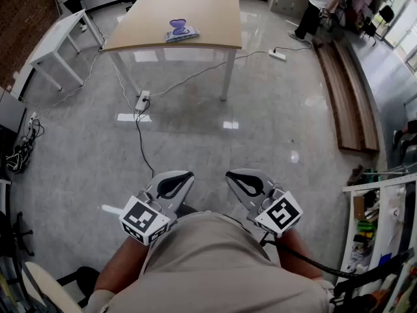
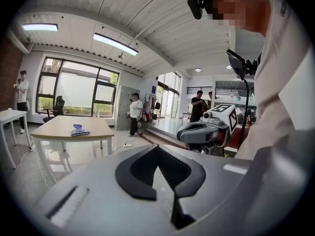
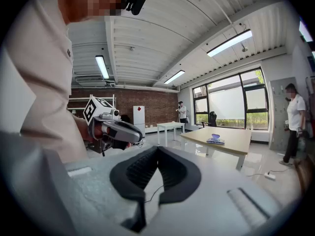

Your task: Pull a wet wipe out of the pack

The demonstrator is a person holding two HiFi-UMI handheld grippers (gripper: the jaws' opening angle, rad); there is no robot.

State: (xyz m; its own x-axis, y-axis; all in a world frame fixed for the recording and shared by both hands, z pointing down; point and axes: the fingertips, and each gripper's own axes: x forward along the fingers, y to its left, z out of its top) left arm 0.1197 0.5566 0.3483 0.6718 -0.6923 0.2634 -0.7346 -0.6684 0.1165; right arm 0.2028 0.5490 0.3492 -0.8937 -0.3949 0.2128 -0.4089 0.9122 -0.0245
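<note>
Grippers idle and empty; wet wipe pack point(image 1: 181, 31) far off on table point(image 1: 195, 8).

Held low by the person's waist, side by side: left gripper point(image 1: 186, 177) and right gripper point(image 1: 233, 177), each with jaws closed tip to tip and nothing between. The pack lies well ahead, close to the table's near edge, left of middle. Something purple sits on top, flap or wipe I cannot tell. Task not begun. Risks, as I judge: cables point(image 1: 138, 135) and a power strip point(image 1: 143, 100) cross the floor before the table and could snag a foot. A light pack may lift or slide off that edge if 1 gripper pulls while the other fails to pin it.
</note>
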